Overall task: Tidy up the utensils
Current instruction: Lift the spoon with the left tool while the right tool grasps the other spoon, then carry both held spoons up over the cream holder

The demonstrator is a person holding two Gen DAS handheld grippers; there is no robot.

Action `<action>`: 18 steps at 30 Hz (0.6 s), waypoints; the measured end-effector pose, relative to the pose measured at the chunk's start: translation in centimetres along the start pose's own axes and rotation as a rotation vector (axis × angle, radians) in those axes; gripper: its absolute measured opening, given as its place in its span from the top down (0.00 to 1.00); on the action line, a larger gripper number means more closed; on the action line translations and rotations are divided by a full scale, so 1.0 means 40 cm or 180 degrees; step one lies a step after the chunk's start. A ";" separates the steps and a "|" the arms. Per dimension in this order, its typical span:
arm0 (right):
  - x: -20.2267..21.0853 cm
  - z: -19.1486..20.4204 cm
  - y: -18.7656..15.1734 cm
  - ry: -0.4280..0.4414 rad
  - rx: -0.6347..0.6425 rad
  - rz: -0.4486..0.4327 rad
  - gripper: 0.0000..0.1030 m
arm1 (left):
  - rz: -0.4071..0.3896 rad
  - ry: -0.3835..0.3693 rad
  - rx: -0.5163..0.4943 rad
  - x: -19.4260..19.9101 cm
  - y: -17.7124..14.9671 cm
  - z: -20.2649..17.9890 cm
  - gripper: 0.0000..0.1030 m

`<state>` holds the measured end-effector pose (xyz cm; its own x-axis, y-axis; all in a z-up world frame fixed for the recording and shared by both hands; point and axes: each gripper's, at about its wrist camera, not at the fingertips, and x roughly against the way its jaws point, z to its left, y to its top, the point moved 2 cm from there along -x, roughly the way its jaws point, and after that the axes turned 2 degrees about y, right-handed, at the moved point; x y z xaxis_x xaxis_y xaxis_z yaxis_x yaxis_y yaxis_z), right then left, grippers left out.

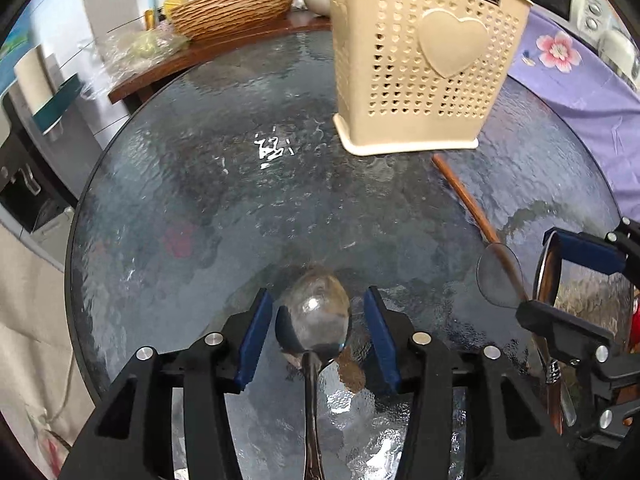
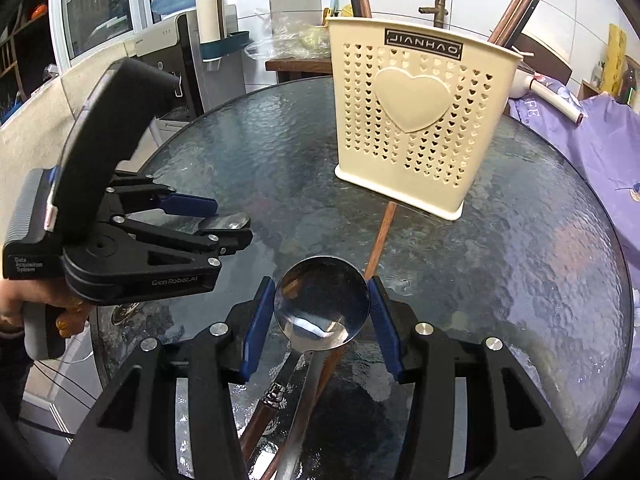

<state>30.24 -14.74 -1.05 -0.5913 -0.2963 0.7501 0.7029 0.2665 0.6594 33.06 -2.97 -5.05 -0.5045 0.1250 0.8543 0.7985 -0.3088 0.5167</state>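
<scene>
Nearest me, my right gripper [image 2: 322, 330] holds a round spoon [image 2: 322, 304] by the bowl, pads touching its rim, handle trailing back. My left gripper [image 1: 316, 334] stands open around an oval spoon [image 1: 318, 316] on the counter [image 1: 200, 208]. The caddy [image 2: 416, 120] stands ahead, slightly right.

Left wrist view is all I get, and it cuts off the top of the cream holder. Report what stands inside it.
Observer: Dark and brown chopsticks stand in the cream holder, some at each end.
Operator: Now check the right gripper's hold.
Observer: The right gripper has its jaws closed on the bowl of a round spoon, one pad on each side of the rim.
</scene>
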 end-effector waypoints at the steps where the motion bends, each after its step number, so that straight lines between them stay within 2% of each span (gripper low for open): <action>1: 0.002 0.001 0.000 0.0000 -0.0001 -0.0004 0.53 | 0.0014 0.0004 -0.0046 -0.002 0.006 -0.001 0.58; 4: 0.005 0.003 0.002 0.0009 -0.0007 -0.0021 0.53 | 0.0072 -0.0022 -0.0149 -0.006 0.019 -0.012 0.66; 8: 0.013 -0.003 0.004 0.0024 -0.0027 -0.0043 0.53 | 0.0060 0.0031 -0.0199 -0.003 0.025 -0.019 0.66; 11: 0.026 -0.016 0.004 0.0031 -0.0048 -0.0064 0.53 | -0.0074 -0.0010 -0.0113 0.026 0.036 -0.016 0.66; 18: 0.085 -0.037 0.034 0.0143 -0.0123 -0.0254 0.53 | -0.0592 -0.0097 0.0080 0.161 0.074 0.001 0.66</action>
<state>29.78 -16.72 2.31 -0.6284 -0.3563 0.6916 0.6694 0.2052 0.7140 32.16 -3.05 1.99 -0.6342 0.2064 0.7451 0.7007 -0.2540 0.6667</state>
